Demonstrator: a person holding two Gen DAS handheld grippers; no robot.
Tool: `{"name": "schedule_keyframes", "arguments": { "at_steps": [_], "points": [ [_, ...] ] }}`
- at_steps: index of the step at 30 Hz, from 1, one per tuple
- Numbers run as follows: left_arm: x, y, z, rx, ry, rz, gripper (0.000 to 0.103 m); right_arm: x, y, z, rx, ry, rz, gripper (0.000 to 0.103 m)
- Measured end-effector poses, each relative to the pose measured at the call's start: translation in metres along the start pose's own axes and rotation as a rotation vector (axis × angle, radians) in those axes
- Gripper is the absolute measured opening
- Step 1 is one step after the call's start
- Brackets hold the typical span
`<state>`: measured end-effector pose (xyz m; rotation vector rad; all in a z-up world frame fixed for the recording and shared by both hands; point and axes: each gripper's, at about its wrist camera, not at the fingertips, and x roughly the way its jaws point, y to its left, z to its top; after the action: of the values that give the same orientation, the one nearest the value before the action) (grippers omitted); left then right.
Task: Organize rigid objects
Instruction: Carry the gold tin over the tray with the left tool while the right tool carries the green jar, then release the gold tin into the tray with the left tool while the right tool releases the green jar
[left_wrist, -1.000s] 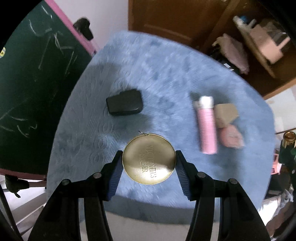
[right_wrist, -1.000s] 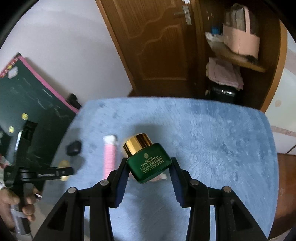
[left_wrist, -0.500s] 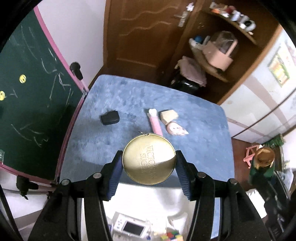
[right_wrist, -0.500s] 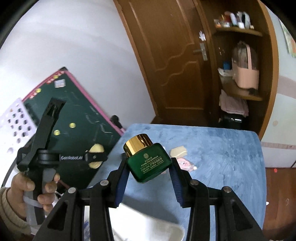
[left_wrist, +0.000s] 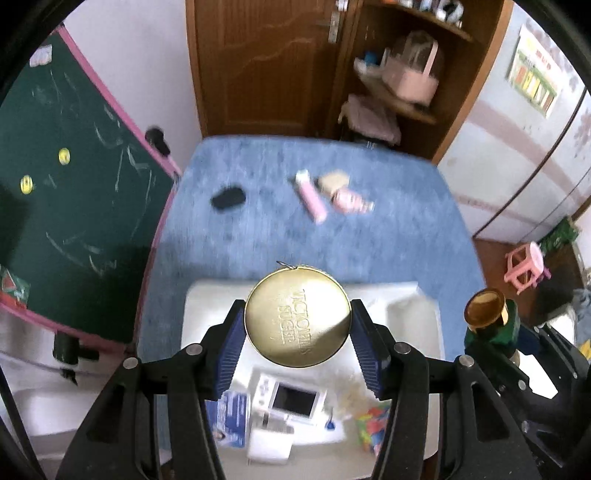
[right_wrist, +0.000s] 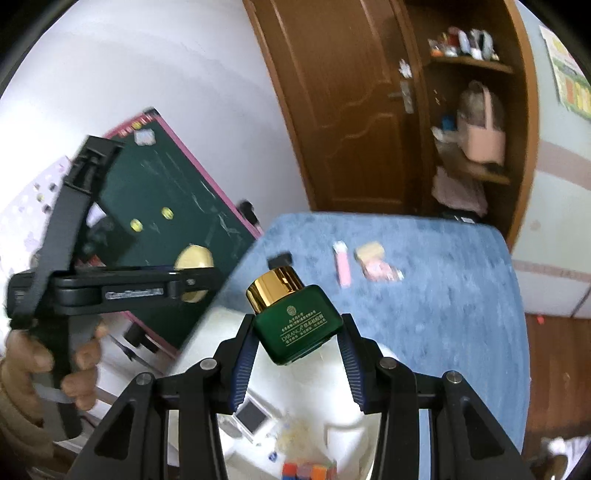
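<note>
While both tongs are hanging above the white bin (left_wrist: 410, 295), the left gripper (left_wrist: 297, 328) is clamping the gold tin (left_wrist: 297, 320); the right gripper (right_wrist: 297, 338) is gripping the green bottle (right_wrist: 295, 325); lowering and releasing probably comes next.

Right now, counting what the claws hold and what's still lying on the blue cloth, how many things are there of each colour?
Gold: 1, round tin in left claw
Green: 1, bottle in right claw
Black: 1, case
Pink: 2, tube, packet
Tan: 1, block
Total: 6

Both wrist views look down, sharing the blue table (left_wrist: 258, 236) and white bin (right_wrist: 332, 398).
</note>
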<state>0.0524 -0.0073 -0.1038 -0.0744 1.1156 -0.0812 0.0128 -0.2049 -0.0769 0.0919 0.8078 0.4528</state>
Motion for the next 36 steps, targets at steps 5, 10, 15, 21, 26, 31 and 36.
{"name": "schedule_keyframes", "arguments": {
  "at_steps": [5,10,15,21,26,31,36],
  "points": [
    [0.027,0.000,-0.027,0.028,0.059,0.035,0.058,0.026,0.000,-0.039,0.022,0.102,-0.043,0.044],
    [0.053,-0.001,-0.047,0.058,0.107,0.069,0.058,0.060,-0.004,-0.073,0.068,0.217,-0.077,0.044],
    [0.079,0.002,-0.057,0.072,0.151,0.097,0.059,0.084,-0.007,-0.091,0.090,0.292,-0.109,0.044],
    [0.109,0.010,-0.061,0.056,0.226,0.136,0.059,0.111,-0.009,-0.096,0.086,0.356,-0.151,0.044],
    [0.123,0.012,-0.060,0.054,0.258,0.154,0.059,0.124,-0.011,-0.095,0.083,0.384,-0.179,0.044],
    [0.136,0.011,-0.057,0.059,0.287,0.179,0.059,0.131,-0.011,-0.098,0.059,0.401,-0.218,0.044],
    [0.145,0.007,-0.057,0.071,0.314,0.211,0.059,0.134,-0.011,-0.098,0.041,0.402,-0.243,0.044]
  ]
}}
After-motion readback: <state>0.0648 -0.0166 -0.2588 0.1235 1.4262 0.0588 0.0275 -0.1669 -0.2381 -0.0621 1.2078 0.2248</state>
